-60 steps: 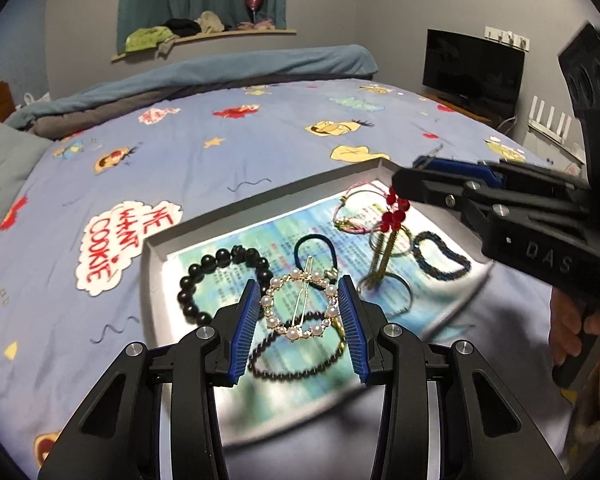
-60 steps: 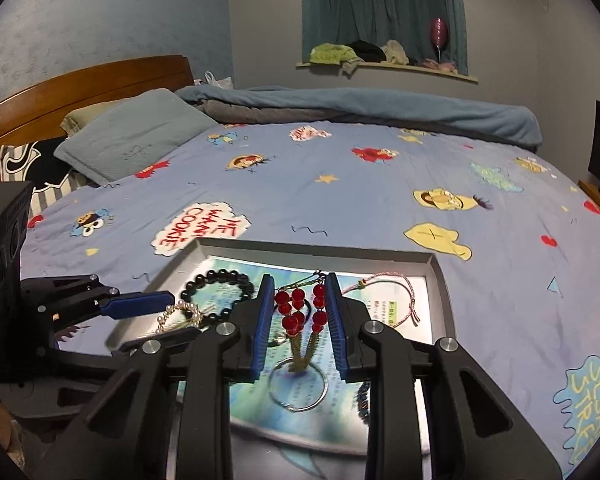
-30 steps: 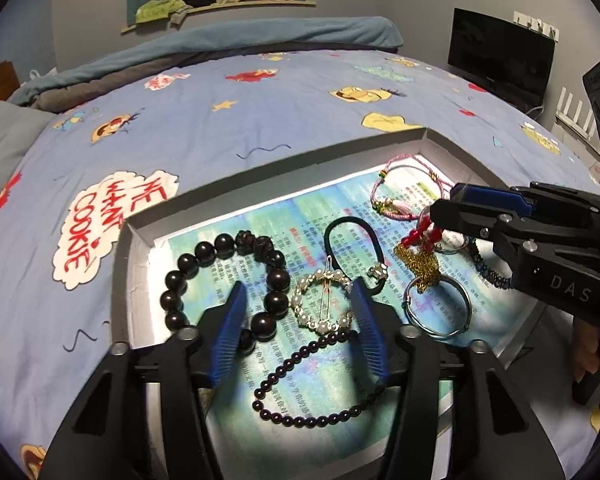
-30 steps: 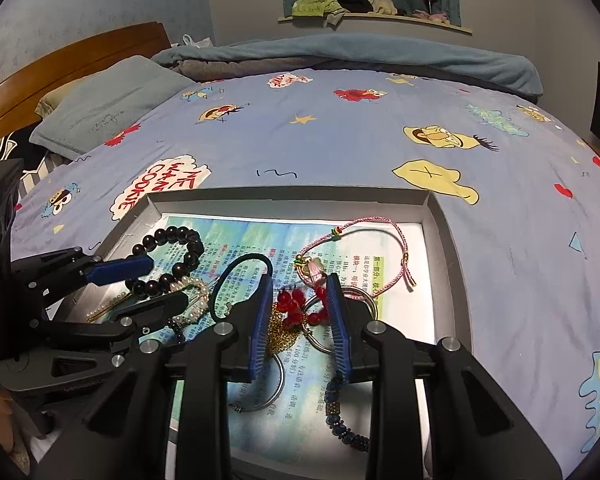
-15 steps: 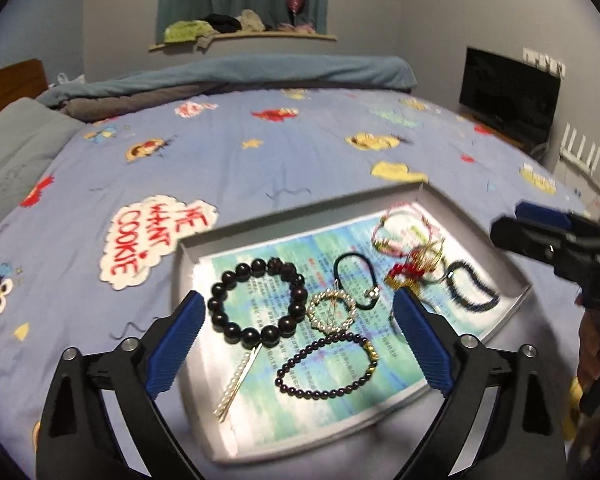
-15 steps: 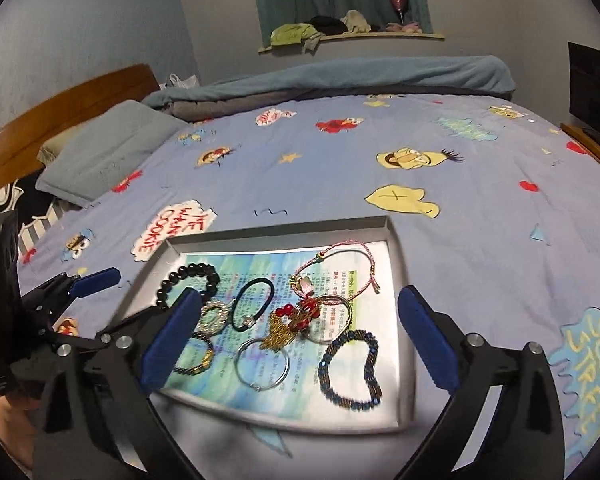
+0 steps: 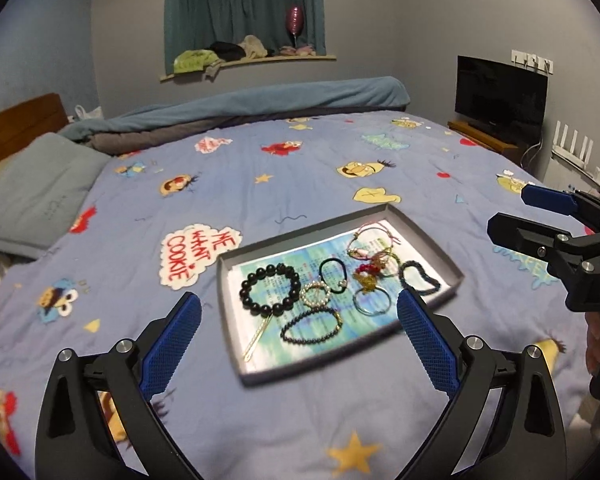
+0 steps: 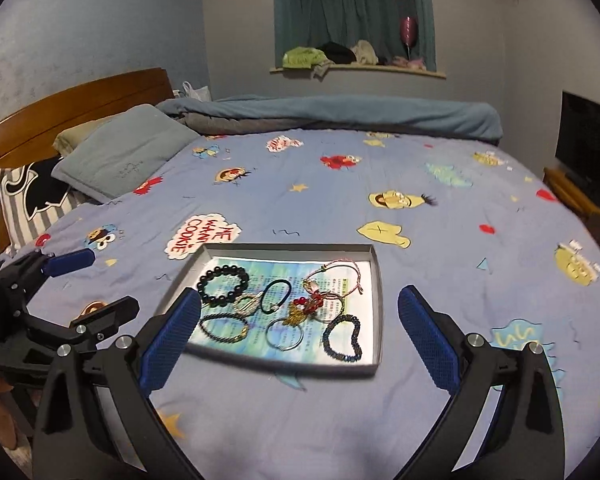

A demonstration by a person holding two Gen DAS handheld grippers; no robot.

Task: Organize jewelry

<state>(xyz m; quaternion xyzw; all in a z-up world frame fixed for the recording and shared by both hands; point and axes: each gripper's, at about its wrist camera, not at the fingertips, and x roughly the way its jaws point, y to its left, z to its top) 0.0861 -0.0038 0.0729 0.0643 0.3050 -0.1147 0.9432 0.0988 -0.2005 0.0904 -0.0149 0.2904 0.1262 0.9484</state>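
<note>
Only the left wrist view shows a gold hairpin [image 7: 259, 335] beside the black bead bracelet [image 7: 269, 289]; only the right wrist view shows the wooden headboard [image 8: 72, 100]. A pillow [image 8: 128, 156] and folded blanket [image 8: 340, 116] lie far ahead on the bed [image 8: 440, 240]. Nothing blocks the grey tray [image 8: 374, 312] with the jewelry. Left gripper [image 7: 300, 334] and right gripper [image 8: 299, 334] stand wide open and empty, the tray ahead below them

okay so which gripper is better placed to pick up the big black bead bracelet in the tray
Probably left. The big black bead bracelet lies at the tray's left end, nearer the open, empty left gripper. The right gripper, also open, faces the tray's right half.
</note>
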